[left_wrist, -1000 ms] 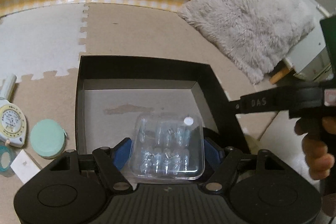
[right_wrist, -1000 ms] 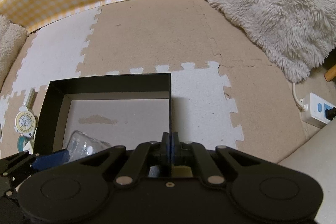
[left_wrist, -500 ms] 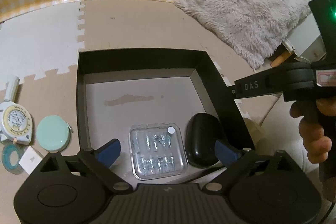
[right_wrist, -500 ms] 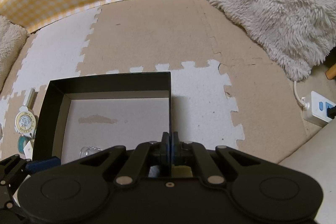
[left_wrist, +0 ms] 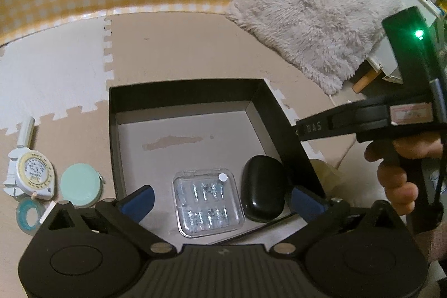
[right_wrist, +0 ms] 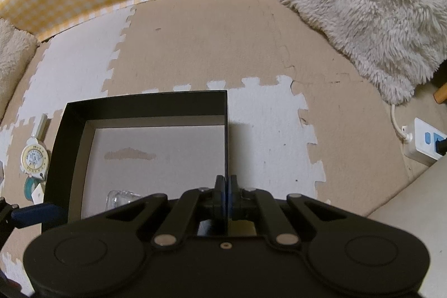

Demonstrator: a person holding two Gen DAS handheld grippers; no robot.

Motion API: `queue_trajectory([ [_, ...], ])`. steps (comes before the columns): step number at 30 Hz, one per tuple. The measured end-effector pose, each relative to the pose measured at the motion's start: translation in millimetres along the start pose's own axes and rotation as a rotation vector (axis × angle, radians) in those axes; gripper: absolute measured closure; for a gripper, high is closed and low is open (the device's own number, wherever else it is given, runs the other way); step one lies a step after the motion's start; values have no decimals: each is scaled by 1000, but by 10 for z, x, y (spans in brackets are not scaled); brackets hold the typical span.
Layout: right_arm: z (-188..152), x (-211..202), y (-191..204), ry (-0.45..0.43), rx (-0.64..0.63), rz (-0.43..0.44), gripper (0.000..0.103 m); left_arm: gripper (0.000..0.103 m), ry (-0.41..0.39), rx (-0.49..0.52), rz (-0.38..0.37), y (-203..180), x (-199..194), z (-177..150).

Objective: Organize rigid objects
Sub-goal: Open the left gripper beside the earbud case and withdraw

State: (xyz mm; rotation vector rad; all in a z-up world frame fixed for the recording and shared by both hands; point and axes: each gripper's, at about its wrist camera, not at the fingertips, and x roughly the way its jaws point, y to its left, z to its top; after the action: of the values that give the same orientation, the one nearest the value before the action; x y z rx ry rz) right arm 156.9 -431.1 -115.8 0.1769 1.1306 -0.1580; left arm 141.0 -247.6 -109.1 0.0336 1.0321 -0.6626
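The left gripper (left_wrist: 222,198) has just been opening its jaws, letting go of the clear case (left_wrist: 208,204), which now lies flat between them in the box (left_wrist: 282,127).

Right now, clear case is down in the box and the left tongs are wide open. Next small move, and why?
Probably lift the left tongs back out of the black box and swing toward the mint round case on the mat. The clear case lies flat beside the black pod, untouched by the pads, so it looks placed.
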Motion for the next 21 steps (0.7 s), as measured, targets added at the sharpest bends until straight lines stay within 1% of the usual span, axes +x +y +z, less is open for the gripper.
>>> queue_trajectory([
  [5, -15, 2, 5, 4, -7, -1, 100, 0, -45, 17, 23, 38, -135, 69],
  [10, -13, 0, 5, 4, -5, 0, 101, 0, -123, 28, 52, 150, -274, 165],
  [14, -5, 5, -4, 5, -2, 3, 100, 0, -164, 0, 86, 314, -341, 244],
  [16, -2, 7, -4, 5, 0, 4, 100, 0, -180, -19, 110, 414, -362, 282],
  [19, -6, 15, -13, 8, 2, 7, 100, 0, -207, -42, 170, 560, -394, 323],
  [21, -5, 20, -15, 8, 4, 9, 100, 0, -220, -75, 206, 689, -413, 339],
])
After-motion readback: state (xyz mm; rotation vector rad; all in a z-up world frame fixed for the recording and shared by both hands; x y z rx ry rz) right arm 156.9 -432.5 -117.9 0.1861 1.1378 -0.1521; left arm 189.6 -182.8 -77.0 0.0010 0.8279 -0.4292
